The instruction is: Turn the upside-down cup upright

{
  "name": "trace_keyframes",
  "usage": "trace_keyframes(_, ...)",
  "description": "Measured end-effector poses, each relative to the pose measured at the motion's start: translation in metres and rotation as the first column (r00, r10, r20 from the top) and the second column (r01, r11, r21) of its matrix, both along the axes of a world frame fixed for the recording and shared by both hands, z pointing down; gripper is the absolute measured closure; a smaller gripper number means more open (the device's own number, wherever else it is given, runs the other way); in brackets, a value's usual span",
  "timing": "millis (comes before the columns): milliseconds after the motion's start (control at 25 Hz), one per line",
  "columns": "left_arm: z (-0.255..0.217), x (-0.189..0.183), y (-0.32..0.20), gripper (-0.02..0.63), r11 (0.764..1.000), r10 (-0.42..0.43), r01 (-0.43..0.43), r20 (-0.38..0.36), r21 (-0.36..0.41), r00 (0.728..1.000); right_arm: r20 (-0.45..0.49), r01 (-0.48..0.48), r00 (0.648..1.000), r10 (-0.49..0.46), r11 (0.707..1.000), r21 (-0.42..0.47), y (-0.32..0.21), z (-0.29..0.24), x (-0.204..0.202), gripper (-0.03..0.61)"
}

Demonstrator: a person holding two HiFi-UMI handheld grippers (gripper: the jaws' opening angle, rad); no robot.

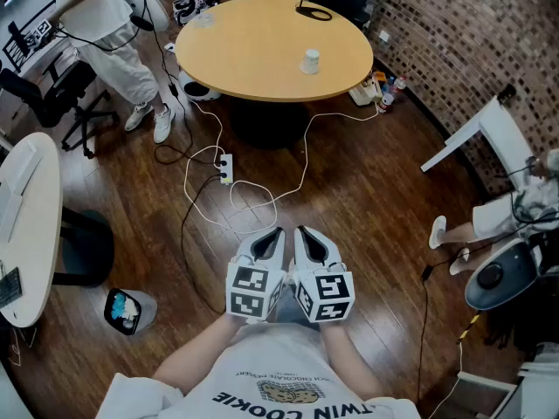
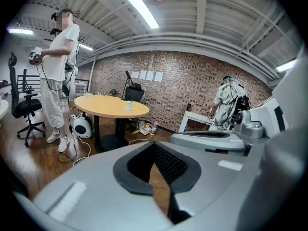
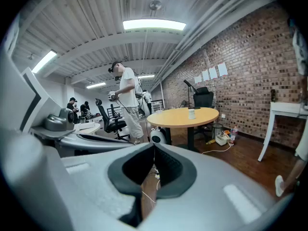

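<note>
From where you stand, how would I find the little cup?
Look ahead to the round wooden table by the brick wall. The cup stands on its right half. It is small, white and alone there, while the black ring lies flat at the far edge.

Your right gripper [image 3: 154,150] has its jaws pressed together, dark pads meeting at the tips with nothing between them. Beyond them, well apart from you, a round light-wood tabletop [image 3: 168,118] on a dark pedestal carries a small white cup [image 3: 192,113]; it is too small to tell which way up it stands. A person in white clothes [image 3: 128,100] stands left of the tabletop, near a black office chair [image 3: 107,117]. A red brick wall [image 3: 240,76] runs along the right.
</note>
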State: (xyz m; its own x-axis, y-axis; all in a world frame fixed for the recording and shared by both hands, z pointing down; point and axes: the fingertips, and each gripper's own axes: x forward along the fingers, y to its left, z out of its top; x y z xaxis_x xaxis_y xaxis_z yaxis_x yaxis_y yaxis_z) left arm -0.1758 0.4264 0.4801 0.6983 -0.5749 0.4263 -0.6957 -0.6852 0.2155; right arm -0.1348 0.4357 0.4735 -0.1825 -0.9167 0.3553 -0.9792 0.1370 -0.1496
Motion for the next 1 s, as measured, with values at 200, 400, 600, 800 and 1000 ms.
trace_keyframes(200, 0.009, 0.048, -0.050, 0.611, 1.000, 0.008, -0.008, 0.011, 0.003, 1.000, -0.001, 0.014, 1.000, -0.014, 1.000, 0.005, -0.054, 0.007, 0.043, 0.575)
trace_keyframes(400, 0.016, 0.101, -0.102, 0.611, 1.000, 0.005, -0.004, 0.037, -0.009, 0.999, 0.022, 0.036, 0.999, -0.036, 0.999, -0.010, -0.106, 0.014, 0.092, 0.575)
trace_keyframes(600, 0.017, 0.151, -0.152, 0.611, 1.000, -0.007, 0.008, 0.056, -0.010, 0.998, 0.041, 0.060, 0.997, -0.060, 0.998, -0.014, -0.155, 0.016, 0.139, 0.575)
trace_keyframes(800, 0.011, 0.180, -0.181, 0.611, 0.999, -0.039, 0.038, 0.077, 0.012, 0.996, 0.040, 0.098, 0.994, -0.098, 0.995, 0.000, -0.186, 0.011, 0.169, 0.575)
trace_keyframes(1000, 0.003, 0.199, -0.209, 0.611, 0.997, -0.071, 0.069, 0.079, 0.023, 0.994, 0.046, 0.117, 0.992, -0.117, 0.993, 0.005, -0.211, 0.005, 0.189, 0.575)
